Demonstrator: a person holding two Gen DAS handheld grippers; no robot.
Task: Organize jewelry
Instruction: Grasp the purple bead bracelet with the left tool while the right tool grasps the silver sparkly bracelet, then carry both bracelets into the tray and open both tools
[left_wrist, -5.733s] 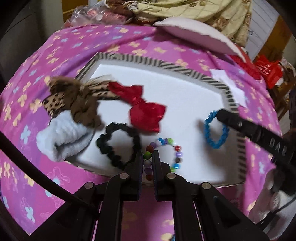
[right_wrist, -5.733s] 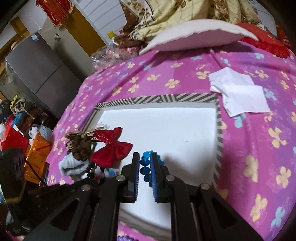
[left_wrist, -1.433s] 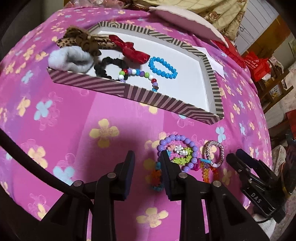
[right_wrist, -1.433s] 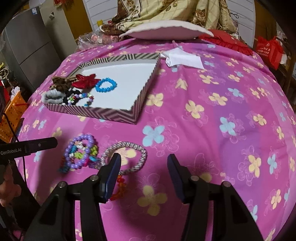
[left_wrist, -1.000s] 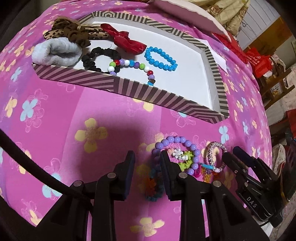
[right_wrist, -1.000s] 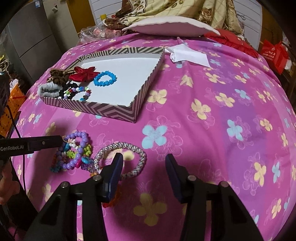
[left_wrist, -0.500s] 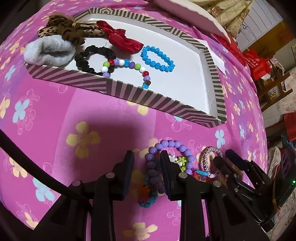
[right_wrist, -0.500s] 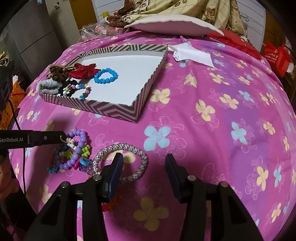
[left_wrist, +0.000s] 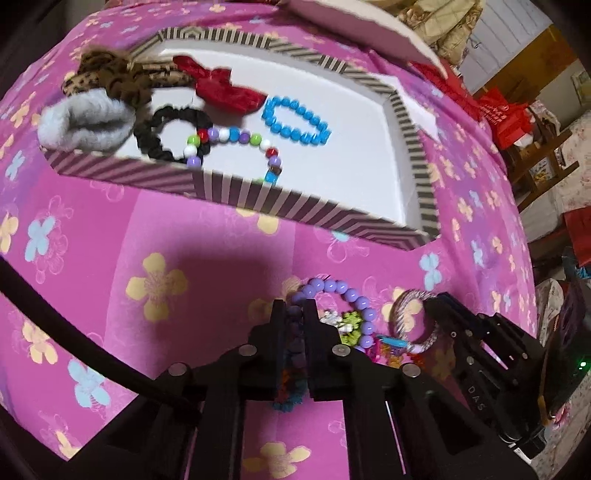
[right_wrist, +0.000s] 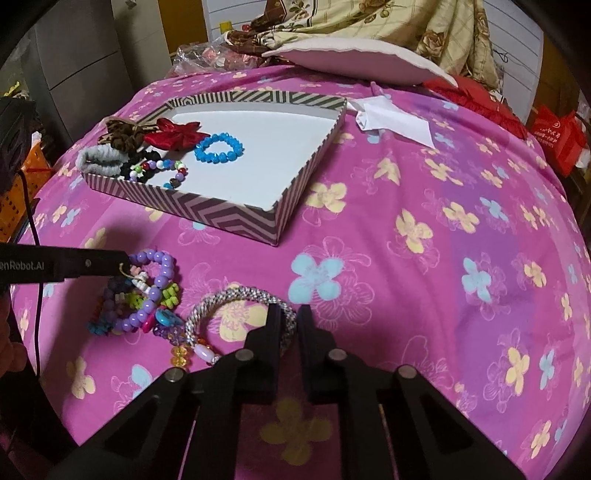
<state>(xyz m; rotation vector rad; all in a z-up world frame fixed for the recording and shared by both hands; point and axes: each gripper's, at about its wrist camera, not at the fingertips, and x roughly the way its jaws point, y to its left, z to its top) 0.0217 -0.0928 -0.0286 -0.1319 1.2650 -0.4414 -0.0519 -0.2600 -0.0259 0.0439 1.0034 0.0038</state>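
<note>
Currently, item one: my left gripper (left_wrist: 294, 314), jaws just drawn in, clamps the near arc of the purple bead bracelet (left_wrist: 343, 295), which lies on the pink floral bedspread (left_wrist: 155, 280) among the tangled charm bracelets (right_wrist: 136, 295). Item two: my right gripper (right_wrist: 287, 325), jaws likewise just pinched together, grips the right rim of the silver woven bangle (right_wrist: 229, 299), flat on the cloth. Destination: striped tray (right_wrist: 221, 214), lying at about eleven o'clock from my right gripper and twelve from my left, its long side running across. I judge the left gripper nearer. Tray contents: blue bead bracelet (right_wrist: 218, 149), multicolour bead bracelet (right_wrist: 162, 170), scrunchies, red bow (right_wrist: 173, 134).
</note>
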